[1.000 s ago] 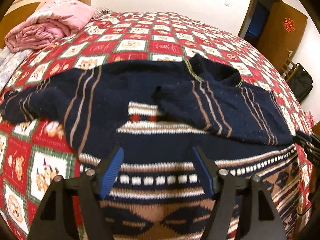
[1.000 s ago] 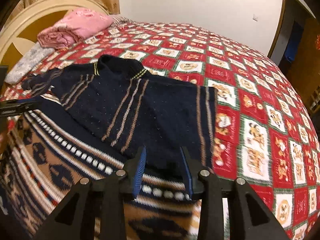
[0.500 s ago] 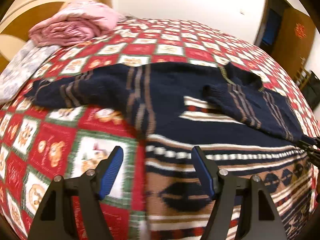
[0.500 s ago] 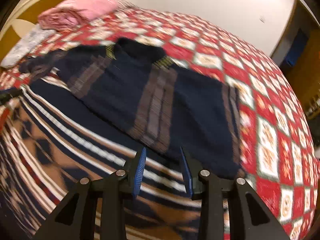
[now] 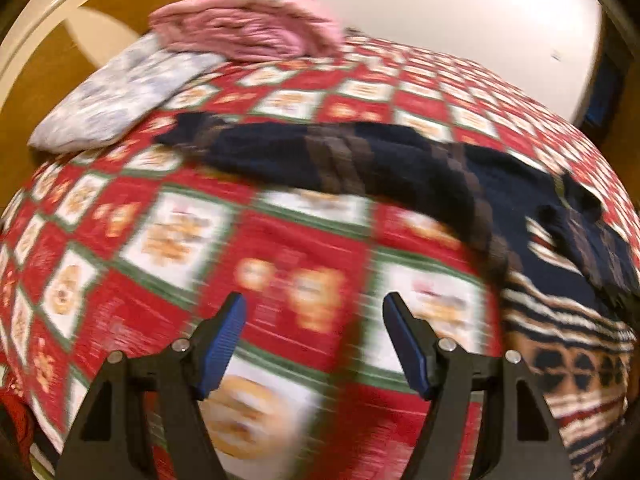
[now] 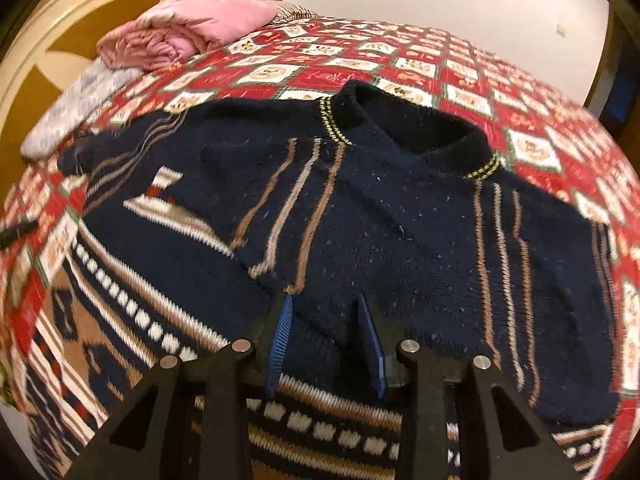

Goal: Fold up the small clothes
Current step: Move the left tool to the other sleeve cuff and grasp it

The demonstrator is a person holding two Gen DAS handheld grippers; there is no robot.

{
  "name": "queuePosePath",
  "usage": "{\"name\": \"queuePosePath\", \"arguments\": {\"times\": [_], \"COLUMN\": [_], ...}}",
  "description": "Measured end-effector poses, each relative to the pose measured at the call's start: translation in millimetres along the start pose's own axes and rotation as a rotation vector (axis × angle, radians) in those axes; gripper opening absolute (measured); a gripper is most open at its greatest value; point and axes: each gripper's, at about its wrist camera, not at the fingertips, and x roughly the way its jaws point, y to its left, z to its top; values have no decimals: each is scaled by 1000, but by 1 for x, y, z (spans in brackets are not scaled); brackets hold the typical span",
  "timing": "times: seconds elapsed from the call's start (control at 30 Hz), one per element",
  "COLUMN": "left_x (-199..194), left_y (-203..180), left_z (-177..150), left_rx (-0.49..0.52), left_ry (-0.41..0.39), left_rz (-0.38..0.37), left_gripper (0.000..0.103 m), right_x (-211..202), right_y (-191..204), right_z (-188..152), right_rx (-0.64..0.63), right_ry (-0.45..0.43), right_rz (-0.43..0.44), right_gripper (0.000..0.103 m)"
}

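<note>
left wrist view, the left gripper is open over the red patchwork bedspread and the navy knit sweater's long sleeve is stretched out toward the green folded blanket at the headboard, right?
Not quite: the folded blanket at the headboard is pink, not green, as the left wrist view shows. The rest holds: the left gripper is open over the red patchwork bedspread, and the navy knit sweater's long sleeve stretches toward that blanket.

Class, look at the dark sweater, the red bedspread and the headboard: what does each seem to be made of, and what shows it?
Sweater: knitted yarn, probably wool or acrylic; visible stitch rows, matte and fuzzy.
Bedspread: printed woven cloth, likely cotton; flat pattern, slight puckering.
Headboard: hard, painted cream rim, brown panel, possibly wood; smooth with a faint sheen.
</note>
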Motion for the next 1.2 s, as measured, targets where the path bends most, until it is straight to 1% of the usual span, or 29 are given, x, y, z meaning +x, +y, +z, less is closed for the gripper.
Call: {"name": "queuePosePath", "arguments": {"times": [0.03,0.07,0.1,0.17,0.27,0.33,0.37,0.43,0.53,0.63,0.73,0.8,0.87,0.93,1.0,1.07,1.1,1.17,1.2], "left_x": [4,11,16,28,42,51,55,61,72,87,100,106,108,110,115,121,122,124,125], "left_y": [11,23,33,61,100,120,125,132,138,144,151,151,151,150,151,150,150,150,151], "left_z": [5,11,16,30,50,65,71,85,103,115,123,125,128,131,134,137,138,139,139], "left_rx": [-19,-45,-75,-167,-303,-360,-377,-386,-400,-439,-500,-531,-545,-546,-555,-555,-553,-552,-553], "left_ry": [1,9,14,16,12,3,-3,-8,-17,13,31,31,16,4,1,-1,-4,-13,-8], "left_rz": [22,39,51,81,88,81,84,119,126,104,47,20,12,6,-4,0,11,21,15], "left_gripper": [73,73,73,73,73,73,73,73,73,72,70,65,64,53,46,45,42,25,9], "right_x": [-5,-8,-13,-19,-23,-24,-25,-23,-17,-16,-14,-13,-13,-13,-12,-11,-10,-10,-10], "right_y": [5,6,12,25,53,69,73,81,90,94,96,95,95,95,95,97,97,100,101], "right_z": [-3,-3,-5,-8,-15,-17,-19,-22,-30,-32,-33,-33,-34,-34,-35,-35,-35,-36,-36], "right_rx": [-4,-5,-12,-42,-129,-181,-200,-236,-269,-294,-306,-303,-297,-293,-294,-301,-305,-317,-321], "right_ry": [-24,-36,-55,-91,-135,-153,-160,-173,-167,-179,-179,-178,-177,-178,-175,-174,-174,-176,-177], "right_rz": [-19,-18,-5,14,10,4,0,-22,-38,-66,-74,-70,-68,-69,-71,-81,-87,-102,-109], "right_gripper": [36,36,36,36,36,36,36,36,36,36,36,36,37,38,38,38,38,39,39]}}
